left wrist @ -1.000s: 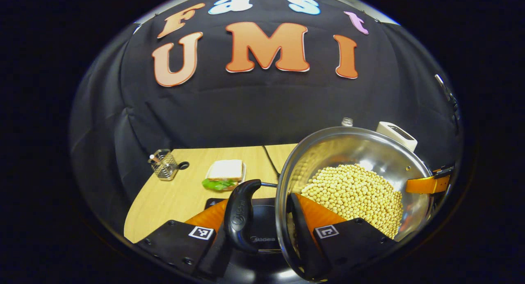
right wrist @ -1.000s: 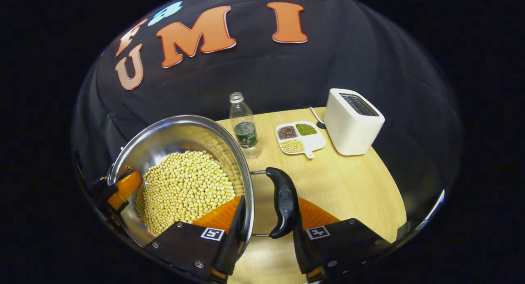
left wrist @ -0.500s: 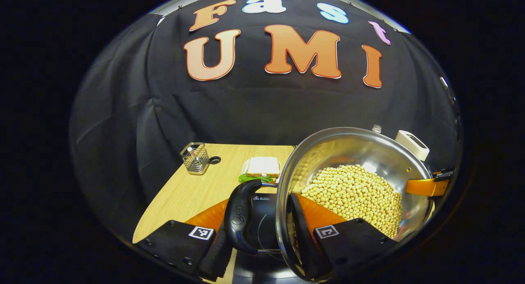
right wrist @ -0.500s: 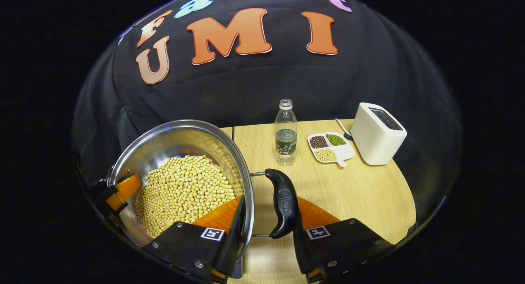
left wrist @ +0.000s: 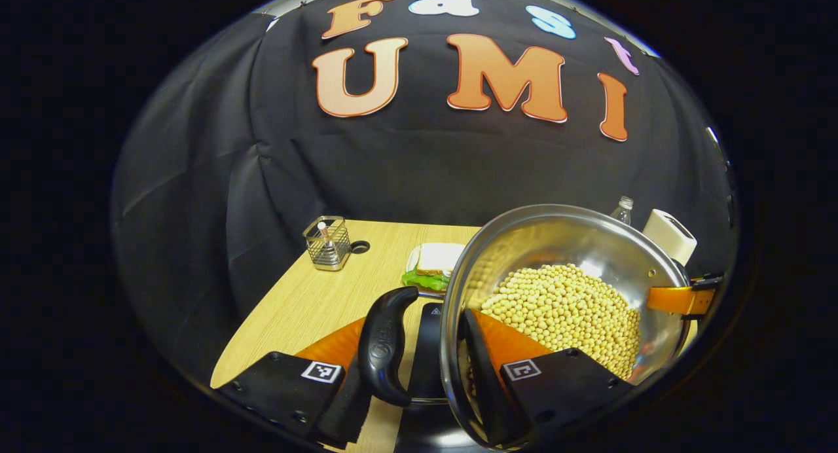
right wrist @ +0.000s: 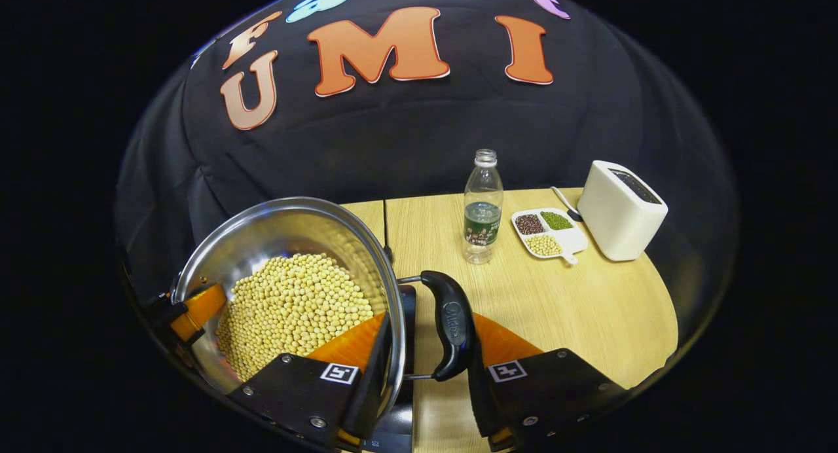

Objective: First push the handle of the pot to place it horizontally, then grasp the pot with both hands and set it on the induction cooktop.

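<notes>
A steel pot [left wrist: 576,240] full of soybeans [left wrist: 563,315] is held up between both grippers. My left gripper [left wrist: 419,381] is shut across its black left handle [left wrist: 386,348] and rim, one finger inside the wall. My right gripper [right wrist: 425,381] clamps the black right handle [right wrist: 452,328] and the rim of the pot [right wrist: 281,230] the same way. Each view shows the other gripper's finger at the far rim [left wrist: 681,299] [right wrist: 193,309]. The black induction cooktop [left wrist: 425,348] lies under the pot, its edge [right wrist: 407,322] showing beneath the right handle.
On the wooden table [right wrist: 589,322] stand a plastic bottle [right wrist: 482,207], a divided dish of beans [right wrist: 546,234] and a white toaster [right wrist: 622,211] at the right. A wire holder [left wrist: 326,243] and a sandwich on a plate [left wrist: 435,263] sit at the left back.
Both grippers have carried the pot leftward over the table. The cooktop's edge has come into the right gripper view under the right handle. The grips have not changed.
</notes>
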`<state>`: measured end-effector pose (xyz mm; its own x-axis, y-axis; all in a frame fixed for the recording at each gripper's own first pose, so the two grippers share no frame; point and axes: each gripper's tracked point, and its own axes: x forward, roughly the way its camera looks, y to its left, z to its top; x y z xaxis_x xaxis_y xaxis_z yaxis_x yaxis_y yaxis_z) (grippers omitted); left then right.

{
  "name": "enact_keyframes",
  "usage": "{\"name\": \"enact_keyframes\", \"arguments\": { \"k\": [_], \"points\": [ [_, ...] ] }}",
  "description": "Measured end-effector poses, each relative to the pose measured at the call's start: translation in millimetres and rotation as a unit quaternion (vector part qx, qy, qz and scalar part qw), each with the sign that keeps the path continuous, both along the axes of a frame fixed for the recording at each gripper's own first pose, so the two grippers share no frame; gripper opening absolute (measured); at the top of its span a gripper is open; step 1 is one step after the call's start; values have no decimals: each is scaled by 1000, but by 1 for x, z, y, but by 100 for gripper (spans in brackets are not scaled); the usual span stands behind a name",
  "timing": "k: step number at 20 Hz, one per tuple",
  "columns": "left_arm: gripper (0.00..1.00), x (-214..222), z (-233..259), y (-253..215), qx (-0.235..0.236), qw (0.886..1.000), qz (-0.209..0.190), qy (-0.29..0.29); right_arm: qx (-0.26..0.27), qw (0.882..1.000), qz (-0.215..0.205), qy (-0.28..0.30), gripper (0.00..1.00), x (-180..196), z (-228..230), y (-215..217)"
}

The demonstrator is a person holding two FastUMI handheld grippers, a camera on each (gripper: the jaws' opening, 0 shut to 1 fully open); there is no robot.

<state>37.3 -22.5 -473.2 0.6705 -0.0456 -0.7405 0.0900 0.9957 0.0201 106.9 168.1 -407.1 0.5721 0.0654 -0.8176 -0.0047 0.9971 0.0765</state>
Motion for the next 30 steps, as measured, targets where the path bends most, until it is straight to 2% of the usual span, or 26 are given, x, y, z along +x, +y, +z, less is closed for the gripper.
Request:
{"name": "enact_keyframes", "arguments": {
  "k": [8,9,13,18,19,20,26,27,28,30],
  "points": [
    [75,-4,-47,12,-17,999,19,27,-15,1000,-2,17,58,3,-14,12],
    [78,-7,-52,14,-18,999,21,30,-17,1000,-2,20,58,4,-15,15],
    [73,-6,-67,17,-19,999,25,34,-22,999,1,26,58,8,-18,22],
    [75,-10,-82,23,-16,999,28,43,-22,999,1,40,58,13,-18,24],
    [75,-11,-84,22,-16,998,29,46,-22,999,2,39,53,17,-13,22],
    [75,-11,-87,23,-17,998,29,47,-23,999,4,37,58,18,-8,22],
    [74,-9,-97,24,-19,998,31,47,-24,999,11,35,58,24,7,22],
    [77,-10,-93,23,-22,998,29,45,-24,999,15,33,58,22,5,21],
    [74,-10,-91,24,-22,998,26,44,-22,999,16,32,59,22,7,19],
    [77,-12,-93,24,-23,998,24,44,-16,999,21,34,60,22,8,21]
  ]
}}
